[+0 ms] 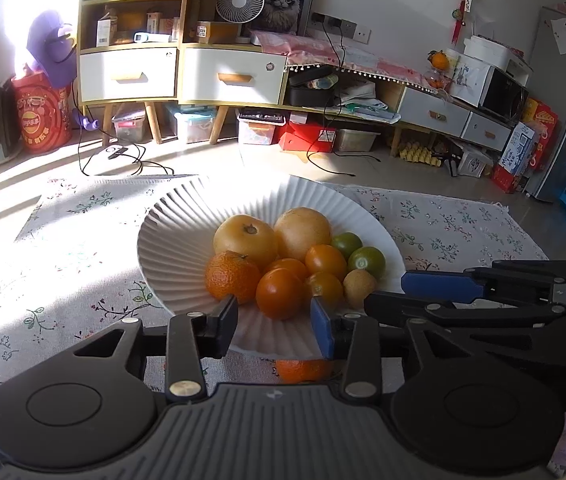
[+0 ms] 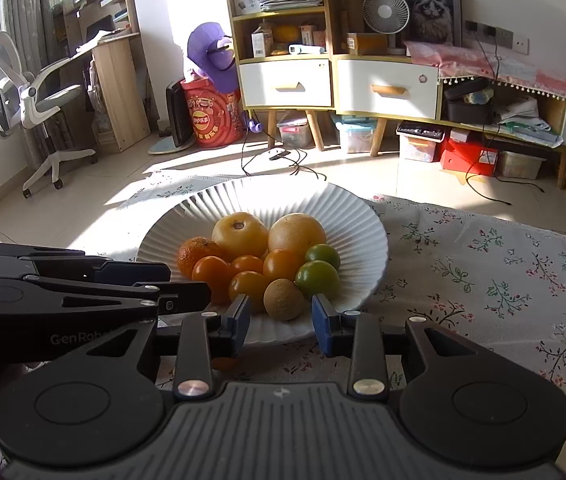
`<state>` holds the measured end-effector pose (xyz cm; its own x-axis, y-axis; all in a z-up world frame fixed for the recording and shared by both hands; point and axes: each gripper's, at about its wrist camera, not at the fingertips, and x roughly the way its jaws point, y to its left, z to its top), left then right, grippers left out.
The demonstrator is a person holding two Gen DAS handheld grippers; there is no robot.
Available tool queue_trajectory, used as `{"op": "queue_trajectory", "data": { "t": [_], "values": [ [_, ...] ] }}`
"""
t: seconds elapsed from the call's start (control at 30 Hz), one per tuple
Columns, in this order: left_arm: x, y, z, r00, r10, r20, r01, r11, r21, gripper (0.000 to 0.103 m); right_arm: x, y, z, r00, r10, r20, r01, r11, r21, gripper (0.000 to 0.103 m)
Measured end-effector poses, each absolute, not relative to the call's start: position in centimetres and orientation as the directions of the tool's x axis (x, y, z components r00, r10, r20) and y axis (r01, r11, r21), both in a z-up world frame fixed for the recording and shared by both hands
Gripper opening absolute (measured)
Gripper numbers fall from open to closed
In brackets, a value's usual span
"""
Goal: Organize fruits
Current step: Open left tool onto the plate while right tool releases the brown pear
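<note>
In the left wrist view, the left gripper (image 1: 274,320) sits at lower centre, spread wide and holding nothing, in front of the white ribbed plate (image 1: 171,236) of fruit at mid-frame; a mandarin (image 1: 303,370) lies on the floral cloth (image 1: 63,280) beneath the plate's near rim. In the right wrist view, the right gripper (image 2: 281,320) at lower centre likewise gapes empty before the plate (image 2: 359,232), a small brown fruit (image 2: 283,299) between its fingertips untouched.

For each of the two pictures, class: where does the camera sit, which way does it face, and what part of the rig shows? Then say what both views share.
Left wrist: sits behind the left gripper, open, facing the white plate; the right gripper enters from the right.
Right wrist: sits behind the right gripper, open, facing the plate from further right; the left gripper enters from the left.
Shared: plate, rough-skinned orange, shelf unit.
</note>
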<state>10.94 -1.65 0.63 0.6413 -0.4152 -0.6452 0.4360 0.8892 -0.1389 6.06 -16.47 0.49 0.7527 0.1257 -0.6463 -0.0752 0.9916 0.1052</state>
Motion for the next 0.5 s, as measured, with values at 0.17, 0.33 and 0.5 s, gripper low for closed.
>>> {"op": "queue_trajectory", "data": {
  "t": [0.17,0.33,0.5],
  "values": [
    [10.3,-1.4,0.9,0.653,-0.411,-0.636,0.446,0.888,-0.115,0.037,5.6,-16.4,0.8,0.757,0.121,-0.642,-0.085,0.993,0.087,0.037],
    [9.7,-1.0,1.1,0.663,-0.401,-0.633,0.447,0.889,-0.095,0.045,5.3,-16.2,1.1,0.753,0.114,-0.648,-0.089,0.993,0.072,0.043],
    [9.0,-0.3,1.3,0.675,-0.389,-0.626,0.450,0.890,-0.068,0.056,4.7,-16.1,1.4,0.748,0.114,-0.654,-0.093,0.993,0.067,0.053]
  ]
}}
